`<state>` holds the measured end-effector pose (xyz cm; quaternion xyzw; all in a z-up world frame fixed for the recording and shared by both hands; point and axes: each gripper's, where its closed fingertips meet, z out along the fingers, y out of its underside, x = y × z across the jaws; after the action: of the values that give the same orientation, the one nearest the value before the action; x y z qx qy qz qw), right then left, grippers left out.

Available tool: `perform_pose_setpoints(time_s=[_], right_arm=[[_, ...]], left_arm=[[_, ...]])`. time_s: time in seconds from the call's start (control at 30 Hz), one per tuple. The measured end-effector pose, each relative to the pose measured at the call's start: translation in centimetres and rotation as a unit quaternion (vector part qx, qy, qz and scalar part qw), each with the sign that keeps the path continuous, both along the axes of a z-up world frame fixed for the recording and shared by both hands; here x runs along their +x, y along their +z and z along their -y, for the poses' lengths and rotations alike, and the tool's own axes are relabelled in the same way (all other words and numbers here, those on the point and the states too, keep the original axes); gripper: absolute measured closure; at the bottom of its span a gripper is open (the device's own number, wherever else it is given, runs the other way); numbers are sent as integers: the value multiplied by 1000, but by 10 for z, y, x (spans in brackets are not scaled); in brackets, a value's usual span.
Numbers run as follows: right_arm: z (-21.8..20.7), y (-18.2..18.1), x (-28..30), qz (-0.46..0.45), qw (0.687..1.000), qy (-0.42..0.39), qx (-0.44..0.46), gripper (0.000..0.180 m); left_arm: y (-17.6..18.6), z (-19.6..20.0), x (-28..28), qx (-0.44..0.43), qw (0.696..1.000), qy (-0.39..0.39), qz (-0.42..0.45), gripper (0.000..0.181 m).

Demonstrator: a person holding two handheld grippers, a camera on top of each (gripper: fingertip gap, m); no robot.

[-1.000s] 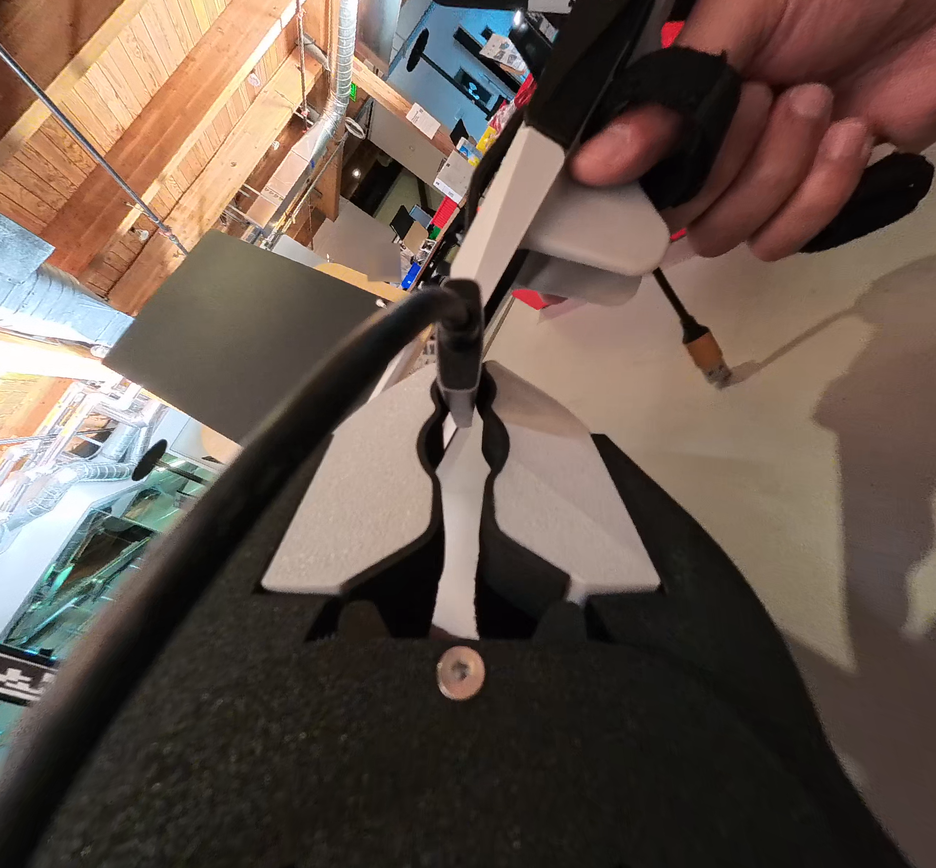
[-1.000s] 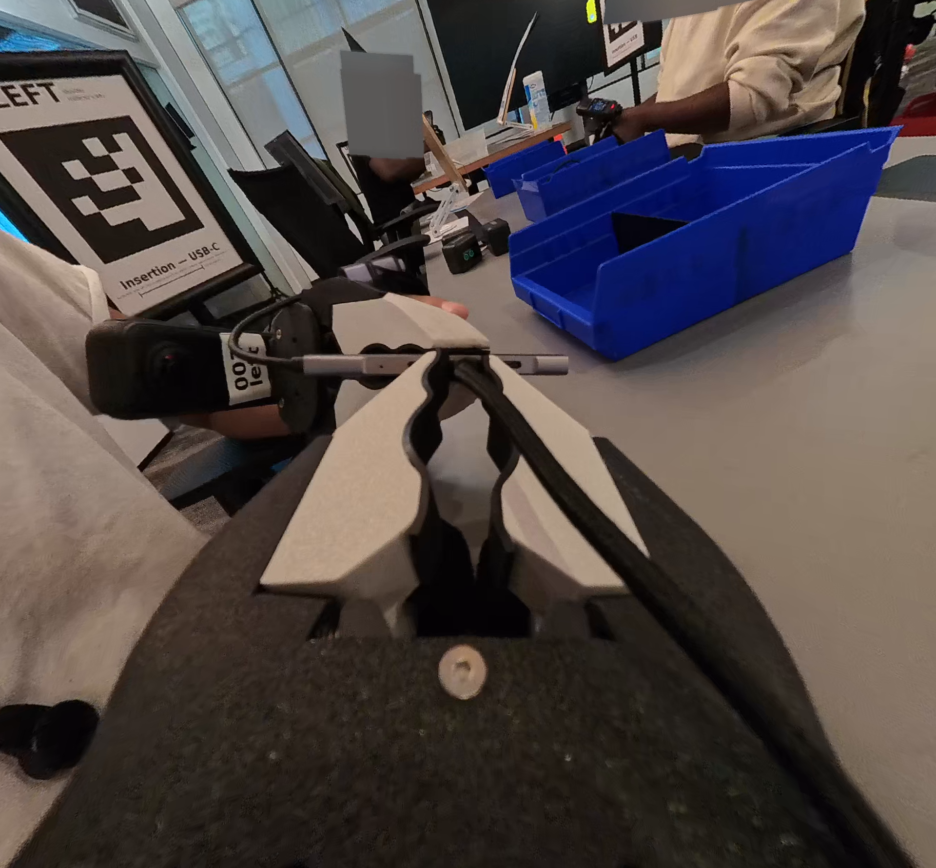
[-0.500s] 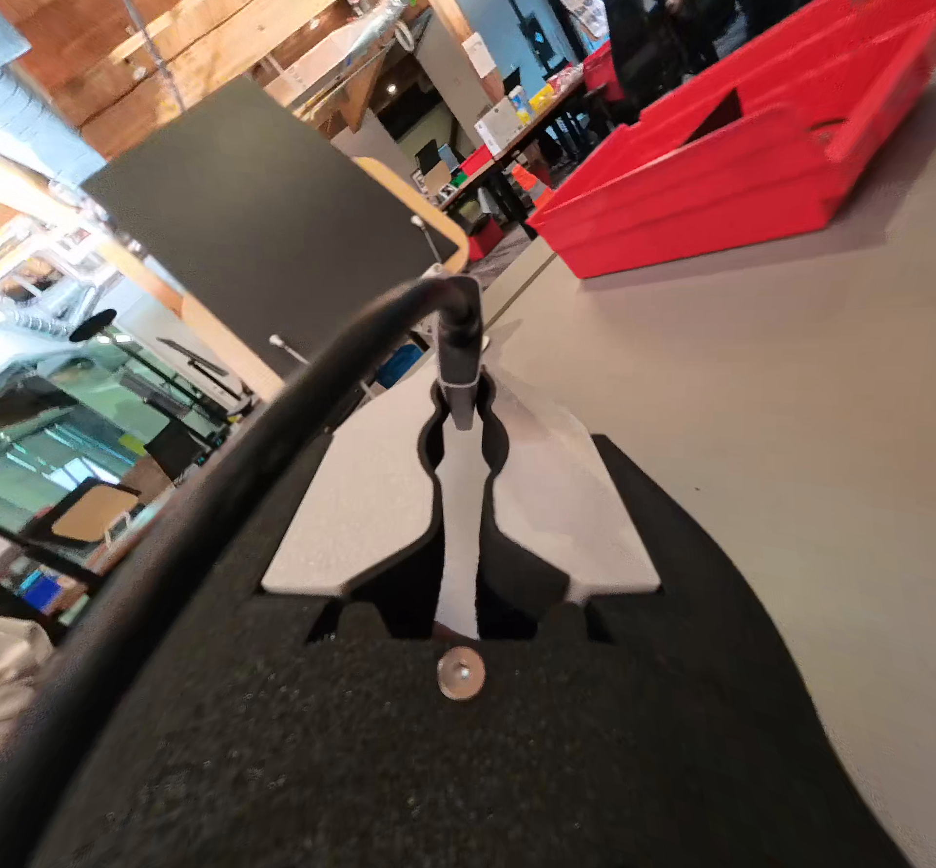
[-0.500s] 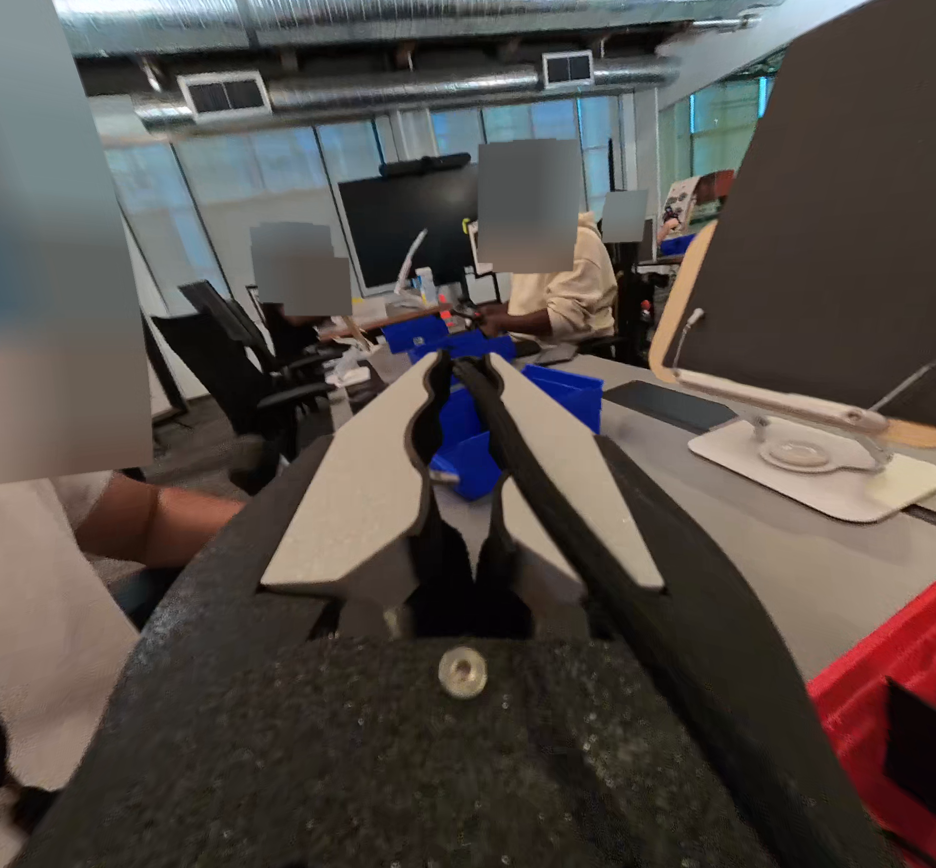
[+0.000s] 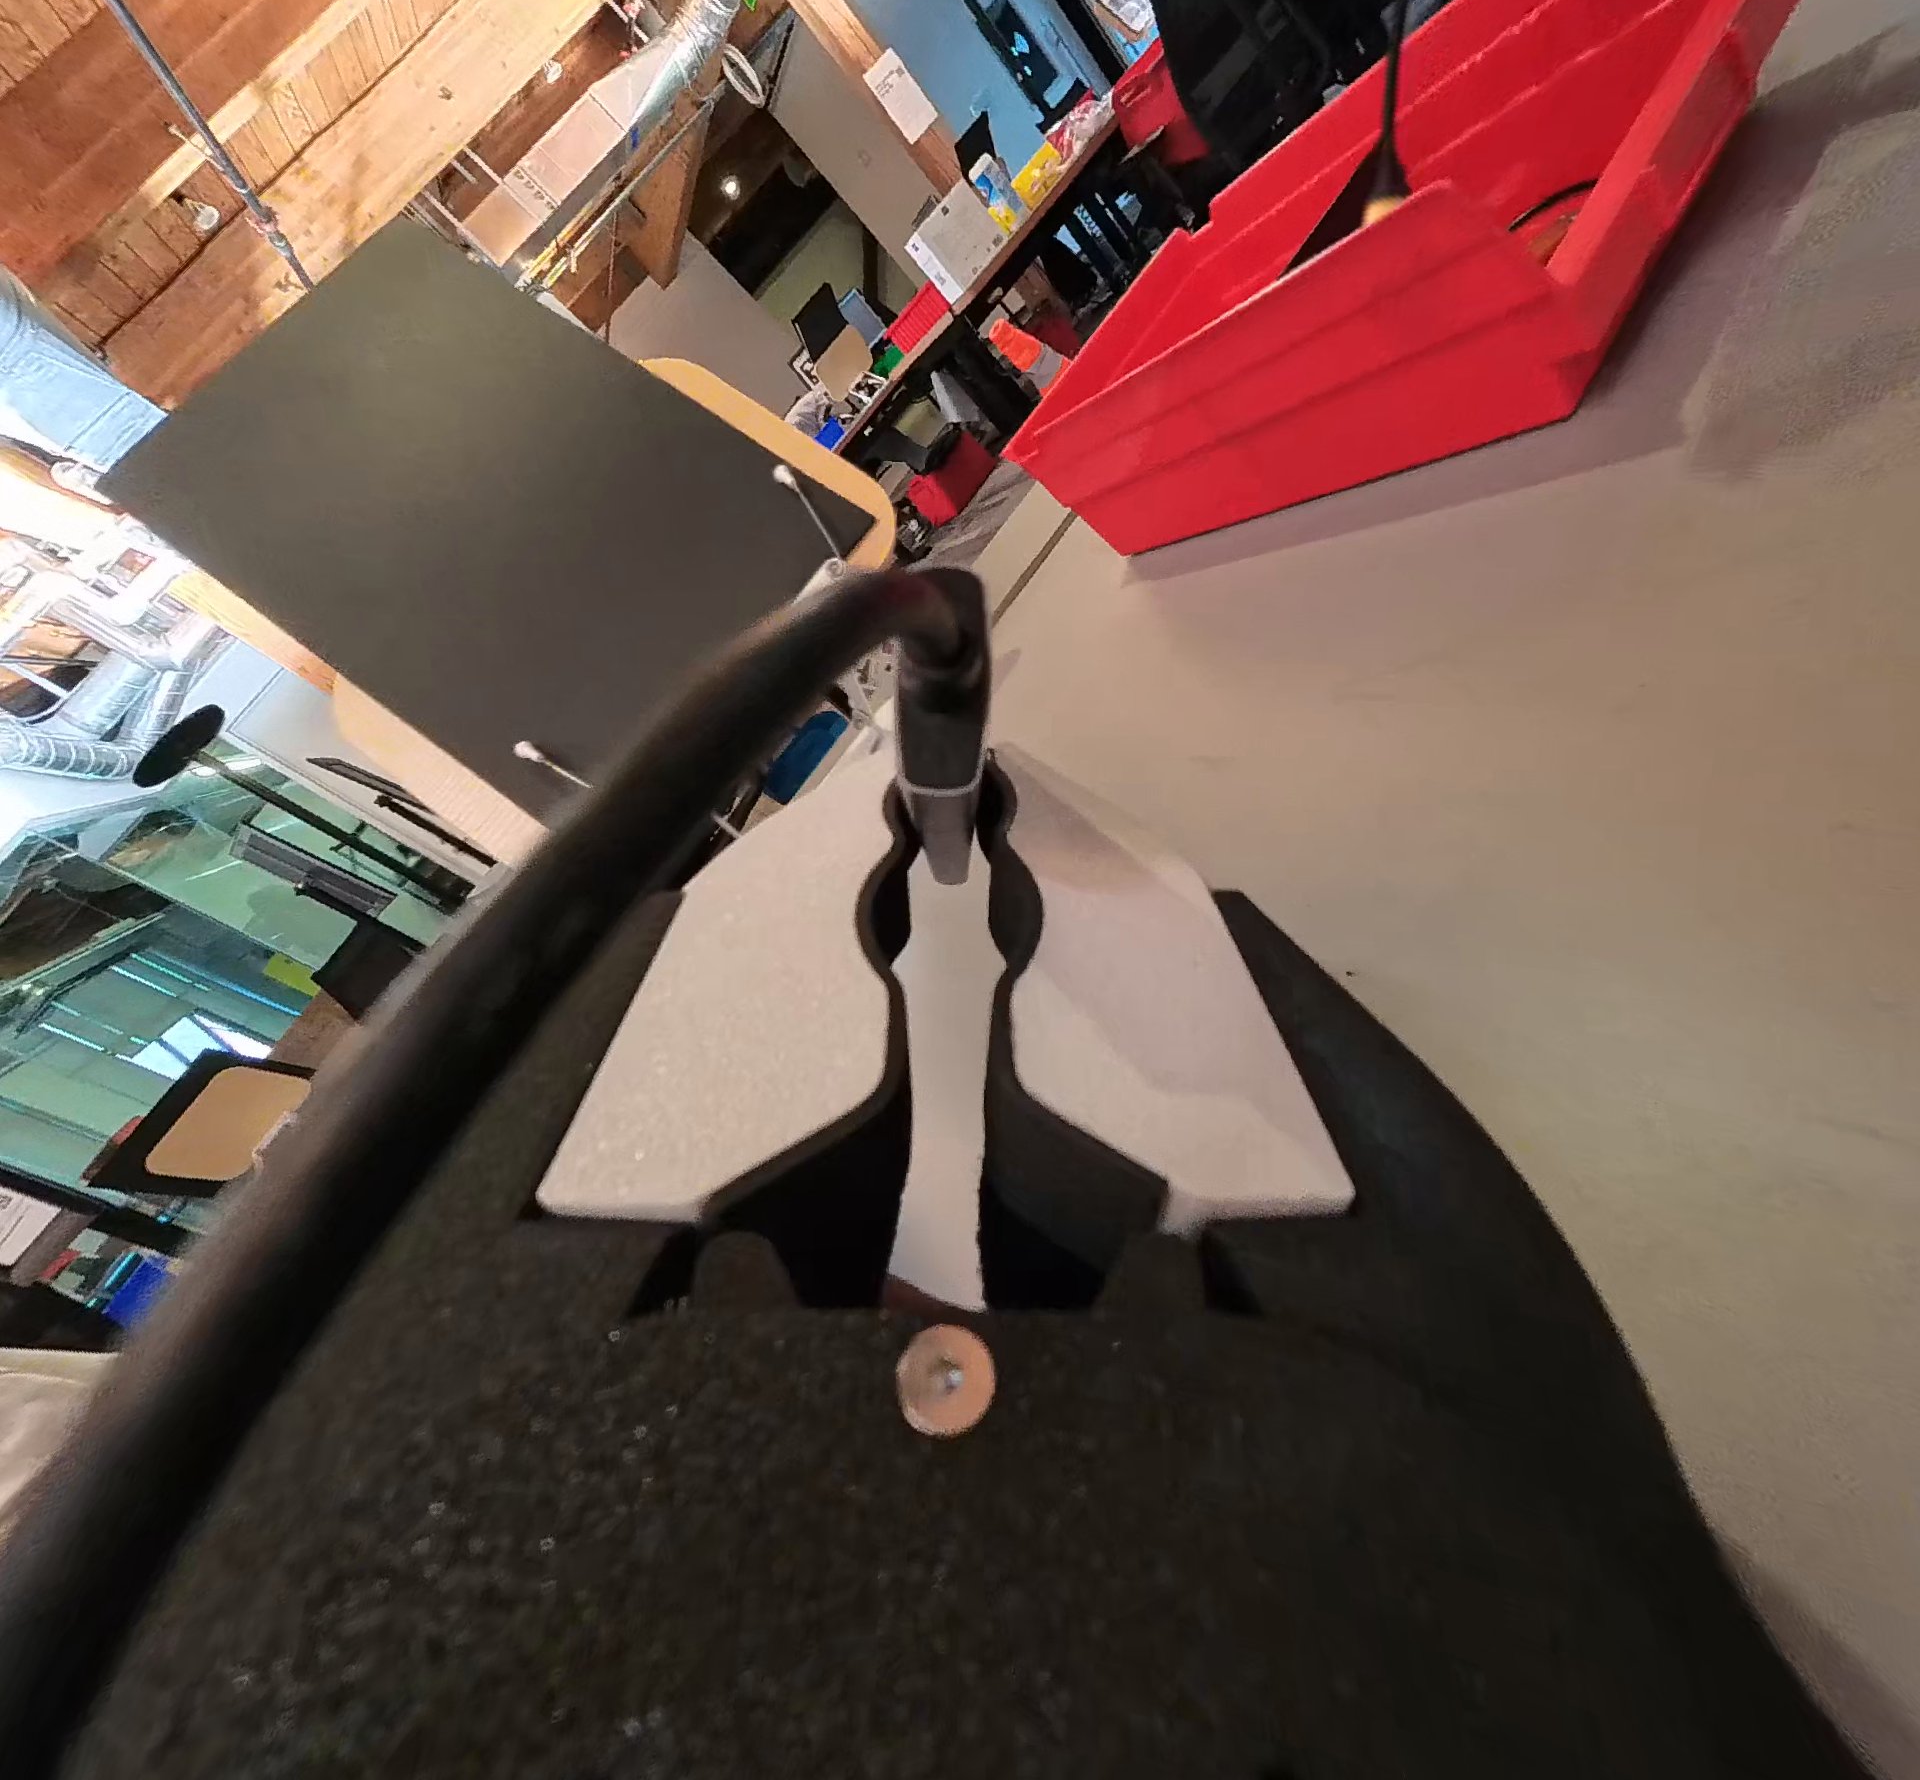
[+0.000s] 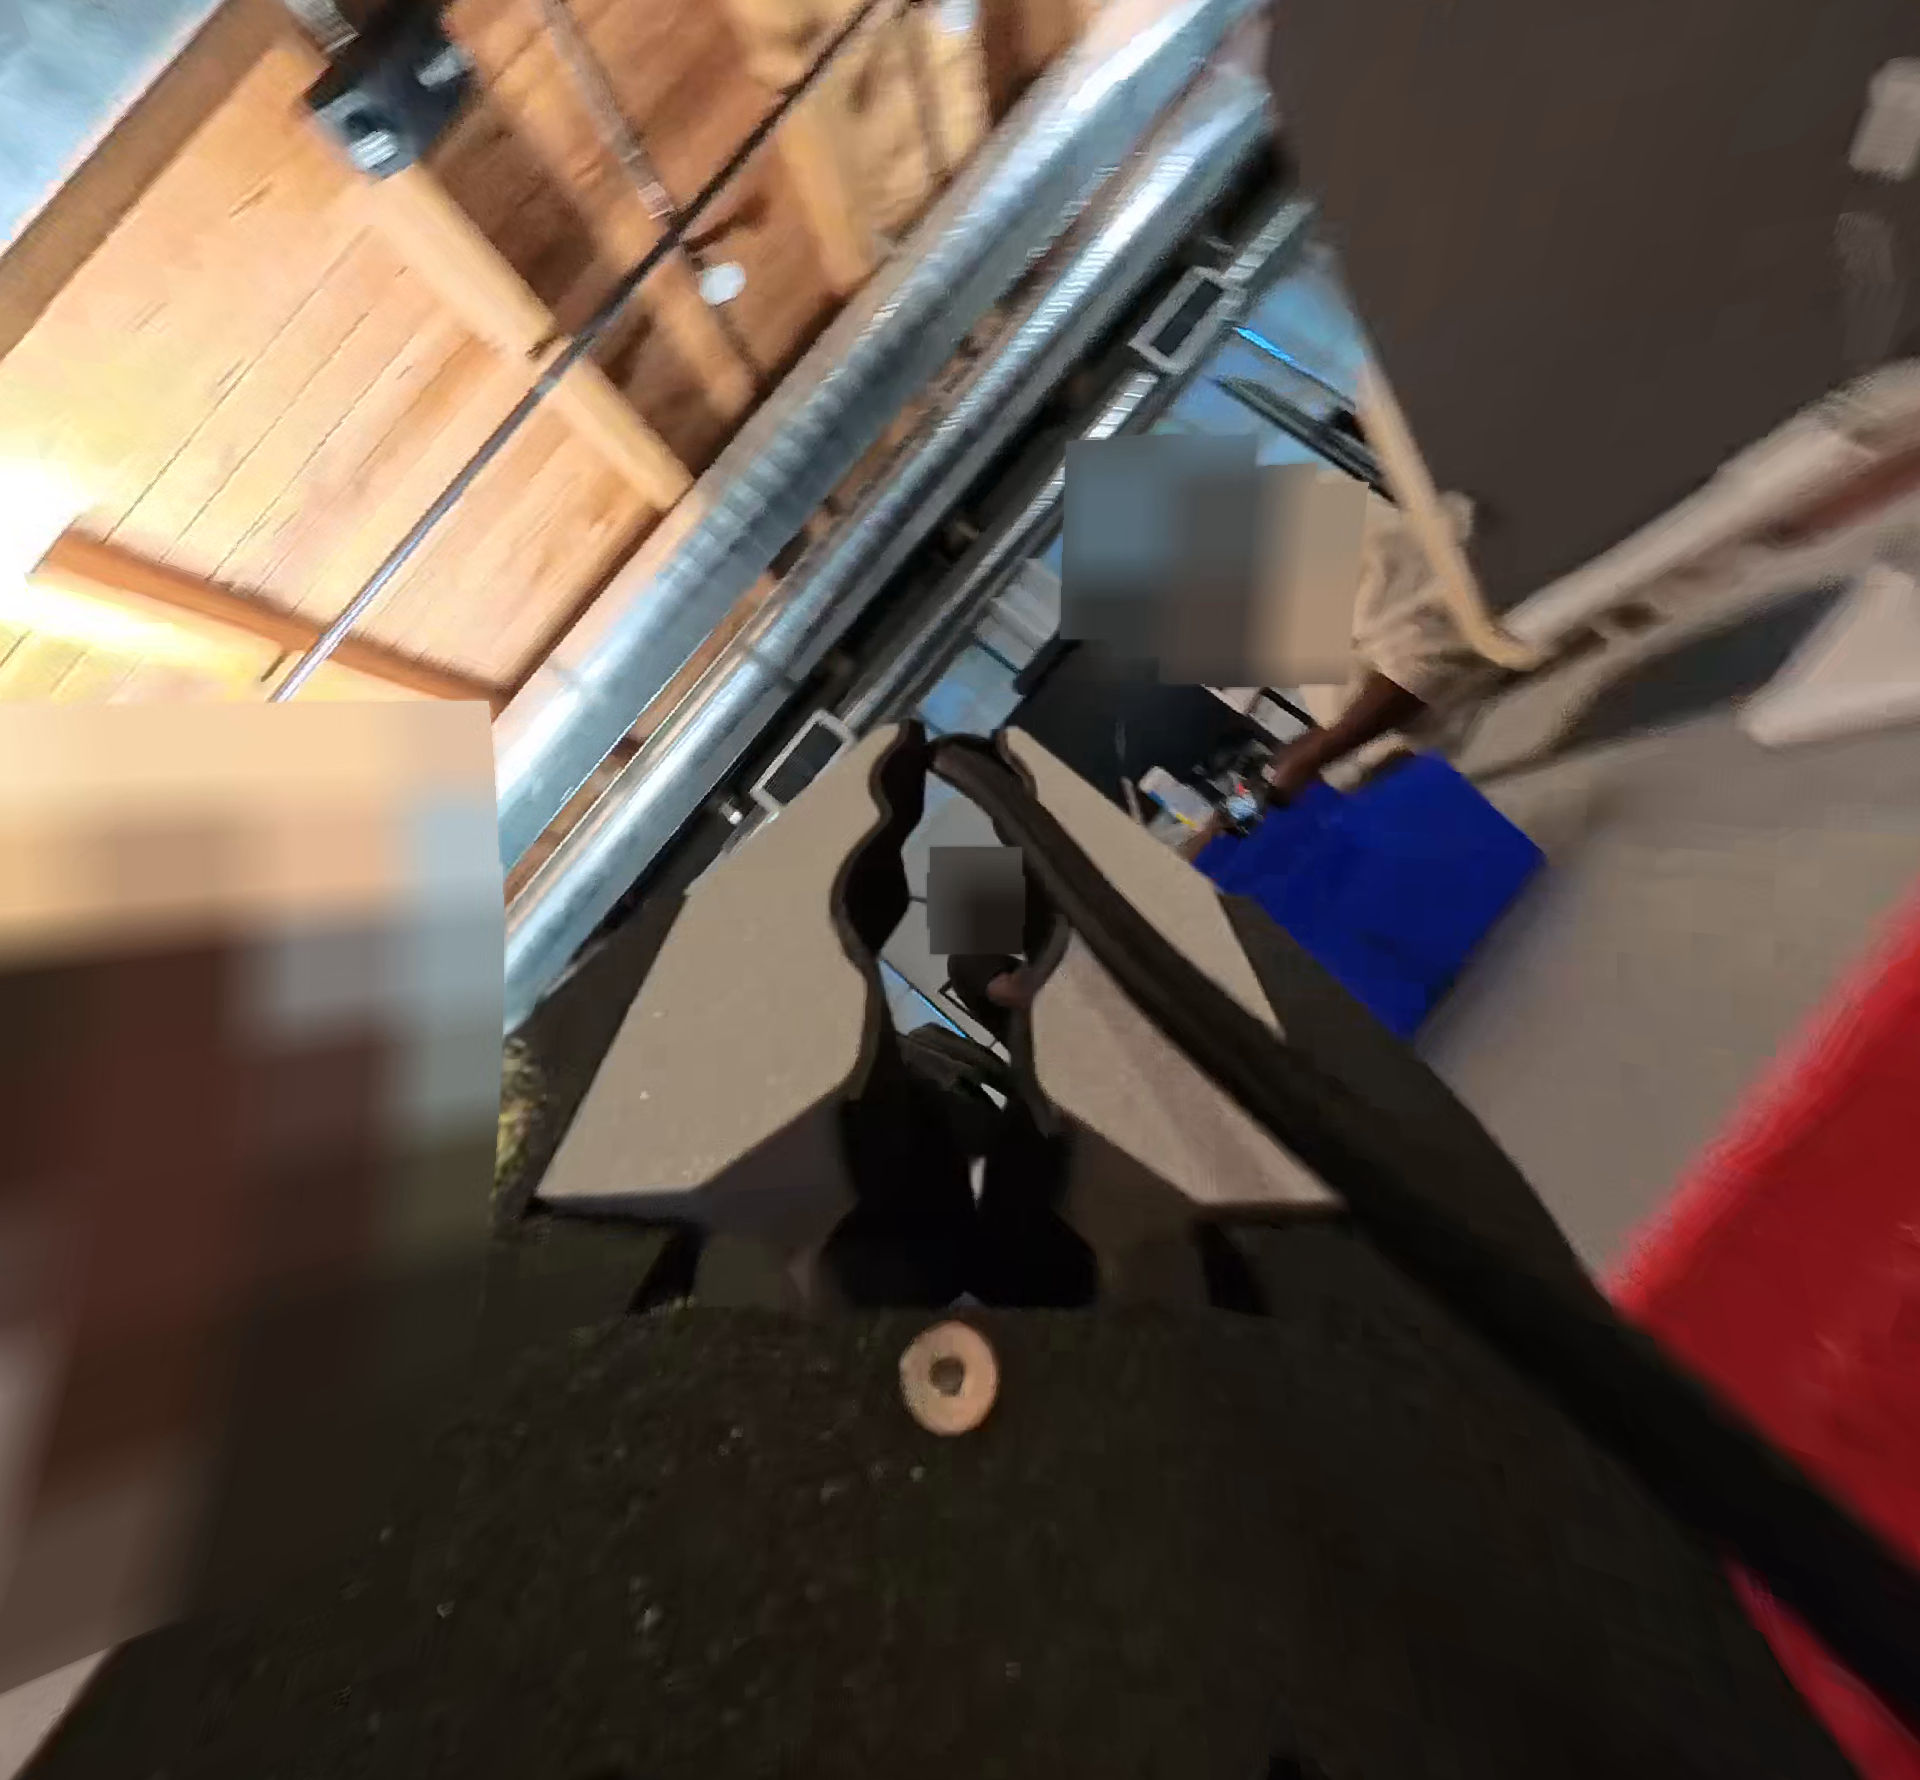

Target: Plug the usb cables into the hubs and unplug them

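In the left wrist view my left gripper is shut on the end of a slim grey USB hub. The hub's thick black lead curves off to the left over the gripper body. A thin black cable with an orange plug hangs above the red bin. In the blurred right wrist view my right gripper is shut on a black USB cable. That cable runs from the tips down past the right finger. The plug end is hidden there.
The grey table lies under the left gripper. A black panel on a stand is at its far left. The right wrist view tilts toward the ceiling and shows a blue bin, a red bin edge and a seated person behind. The left gripper's tips are roughly 30 cm from the right gripper's.
The grippers have pulled apart, and the right one no longer shows in the left view. The right gripper has swung and tilted upward with its cable. The orange plug now hangs over the red bin.
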<state>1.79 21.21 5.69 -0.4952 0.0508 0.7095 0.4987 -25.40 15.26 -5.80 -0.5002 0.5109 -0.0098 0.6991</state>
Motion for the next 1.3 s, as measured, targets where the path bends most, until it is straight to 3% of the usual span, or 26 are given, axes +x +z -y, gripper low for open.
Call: perform_pose_setpoints(time_s=[0.03,0.17,0.27,0.3,0.43,0.53,0.63,0.67,0.73,0.87,0.97,1.07,1.3], right_arm=[[-11,-24,2,6,999,-1,-49,169],[-30,-114,9,191,962,-48,-192,165],[-28,-155,25,334,904,-67,-261,134],[-23,-165,30,383,882,-66,-268,132],[7,-206,58,586,749,-45,-306,128],[23,-212,79,681,663,-43,-309,129],[33,-204,119,783,532,-87,-310,128],[34,-198,117,794,525,-89,-292,129],[23,-176,95,801,553,-96,-210,135],[15,-109,-11,722,681,-95,71,145],[31,-70,-71,654,718,-107,213,145],[52,-55,-117,603,735,-90,295,147],[103,-66,-208,570,725,27,386,146]], left_arm=[[-1,1,1,1,1000,-2,-5,171],[-6,5,5,9,1000,-8,-23,171],[-9,5,7,5,1000,-13,-27,171],[-10,5,7,2,999,-13,-29,171],[-13,4,8,-5,999,-15,-33,171],[-15,4,9,-8,999,-17,-35,171],[-17,6,11,-7,999,-20,-38,171],[-17,6,11,-5,999,-20,-40,171],[-15,7,12,0,999,-20,-40,171],[-12,9,11,-10,999,-25,-26,171],[-11,9,12,-45,998,-39,-5,171],[-13,12,14,-91,994,-63,13,171],[-23,43,32,-205,962,-180,28,171]])
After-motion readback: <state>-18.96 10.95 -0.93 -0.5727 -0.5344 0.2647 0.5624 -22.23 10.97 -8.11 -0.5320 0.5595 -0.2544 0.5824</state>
